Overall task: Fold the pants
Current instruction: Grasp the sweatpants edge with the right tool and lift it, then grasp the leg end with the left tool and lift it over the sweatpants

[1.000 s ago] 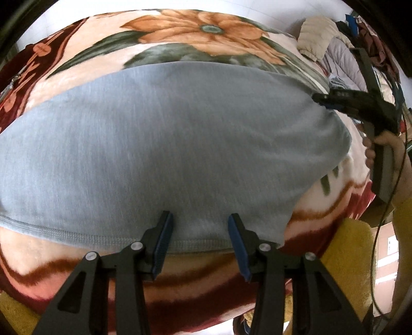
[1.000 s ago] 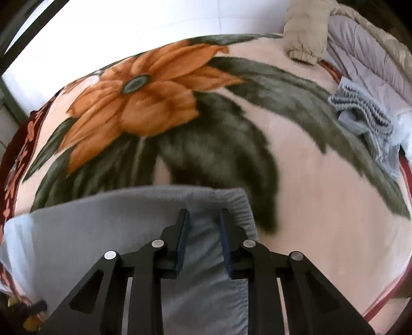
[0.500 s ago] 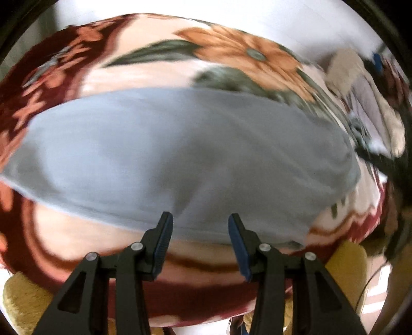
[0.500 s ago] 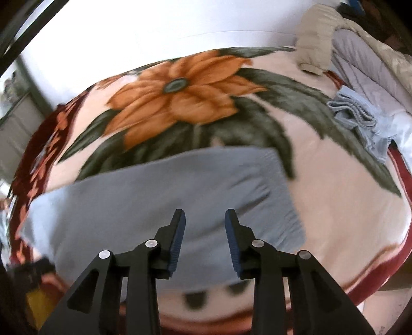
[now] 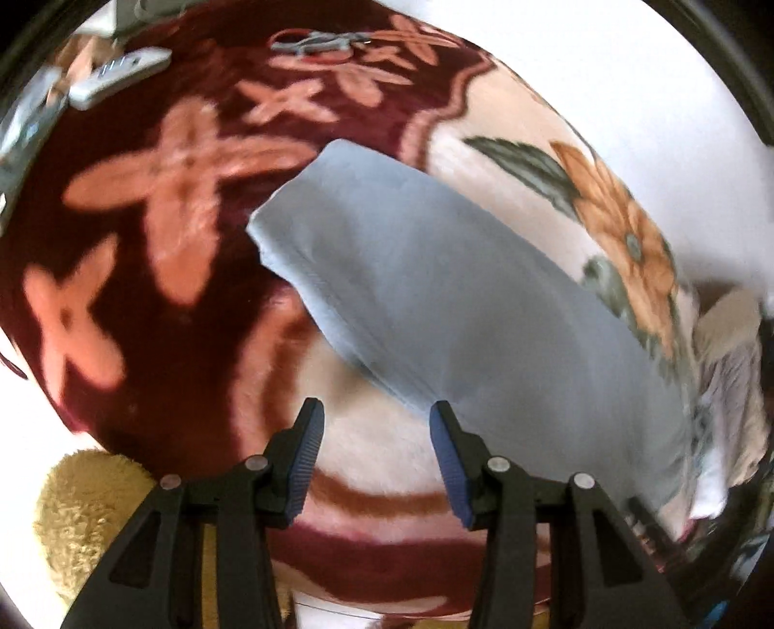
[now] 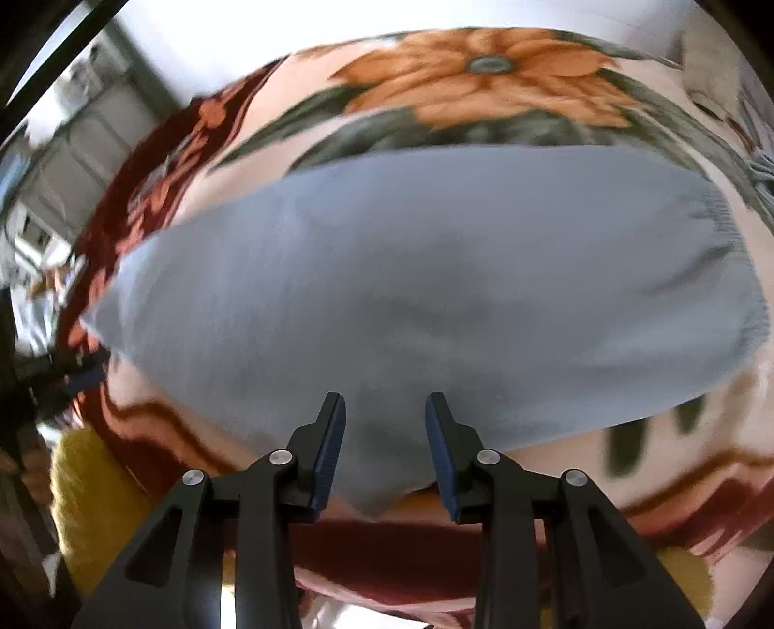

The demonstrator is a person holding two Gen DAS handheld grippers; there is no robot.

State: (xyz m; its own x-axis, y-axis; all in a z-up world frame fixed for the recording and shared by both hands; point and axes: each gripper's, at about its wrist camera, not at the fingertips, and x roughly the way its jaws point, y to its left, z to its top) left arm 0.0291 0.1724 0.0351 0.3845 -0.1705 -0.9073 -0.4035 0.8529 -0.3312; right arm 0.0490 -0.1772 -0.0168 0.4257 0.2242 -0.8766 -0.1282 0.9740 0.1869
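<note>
The light grey-blue pants (image 5: 435, 290) lie folded lengthwise on a floral blanket (image 5: 145, 242). In the left wrist view the leg-hem end sits at the upper left and the cloth runs down to the right. My left gripper (image 5: 375, 455) is open and empty, above the blanket just short of the pants' near edge. In the right wrist view the pants (image 6: 435, 290) span the frame, with the gathered waistband at the right. My right gripper (image 6: 384, 445) is open and empty over the pants' near edge.
A white remote control (image 5: 121, 77) lies on the blanket at the far left. A pile of other clothes (image 5: 725, 377) sits at the right. A yellow plush cover (image 6: 92, 508) shows below the blanket's near edge. A white wall (image 6: 290, 24) stands behind.
My right gripper has let go of the pants, opened and pulled back toward the near edge. My left gripper has swung left toward the leg-hem end, still open.
</note>
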